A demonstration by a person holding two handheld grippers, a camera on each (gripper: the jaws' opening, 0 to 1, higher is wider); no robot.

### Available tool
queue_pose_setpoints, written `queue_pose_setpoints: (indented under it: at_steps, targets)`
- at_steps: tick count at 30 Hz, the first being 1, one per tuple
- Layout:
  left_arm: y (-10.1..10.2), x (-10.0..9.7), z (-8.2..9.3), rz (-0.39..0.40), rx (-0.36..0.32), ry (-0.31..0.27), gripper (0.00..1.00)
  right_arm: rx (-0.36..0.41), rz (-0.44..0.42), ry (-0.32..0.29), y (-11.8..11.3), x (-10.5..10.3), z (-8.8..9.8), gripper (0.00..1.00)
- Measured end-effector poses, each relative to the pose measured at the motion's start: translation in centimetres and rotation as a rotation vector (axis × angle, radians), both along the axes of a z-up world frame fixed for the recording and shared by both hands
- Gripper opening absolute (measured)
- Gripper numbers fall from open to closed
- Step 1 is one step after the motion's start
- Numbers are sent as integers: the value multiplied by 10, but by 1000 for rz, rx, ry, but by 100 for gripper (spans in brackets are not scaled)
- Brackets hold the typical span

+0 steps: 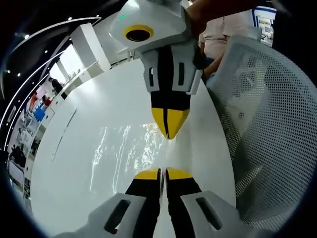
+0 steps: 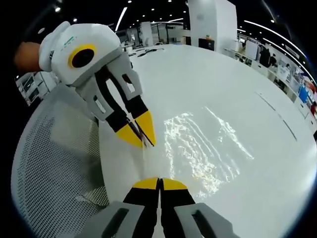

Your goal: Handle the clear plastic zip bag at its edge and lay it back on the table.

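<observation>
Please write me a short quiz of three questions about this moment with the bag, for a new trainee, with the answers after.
1. True or false: both the left gripper and the right gripper have their jaws closed.
2. Which thing is between the two grippers? A) a cup B) a clear plastic bag C) a towel
3. Fill in: the bag lies over a white ____.

Key
1. True; in both views the yellow tips meet at the bag's edge.
2. B
3. table; a mesh chair stands beside it.
</observation>
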State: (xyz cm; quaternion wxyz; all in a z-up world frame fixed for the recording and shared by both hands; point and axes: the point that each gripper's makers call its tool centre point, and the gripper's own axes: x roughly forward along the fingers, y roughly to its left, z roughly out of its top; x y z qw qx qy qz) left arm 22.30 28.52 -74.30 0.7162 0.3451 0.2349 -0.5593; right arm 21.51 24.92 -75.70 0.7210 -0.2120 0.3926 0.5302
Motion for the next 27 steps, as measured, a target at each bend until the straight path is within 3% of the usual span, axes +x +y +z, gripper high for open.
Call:
queue_pose_setpoints:
  at_steps: [9,14,27]
  targets:
    - [3,-1,4,-13,-9,-23,10,-15,-14,5,0,0,-1,0]
    - [4,-1,7,-25,-12,-54,19,-25,-18,4,1,2,-2,0]
    - [-8,-13,18,-95,-53,-81,11,-38,-20,3,5,5,-4,0]
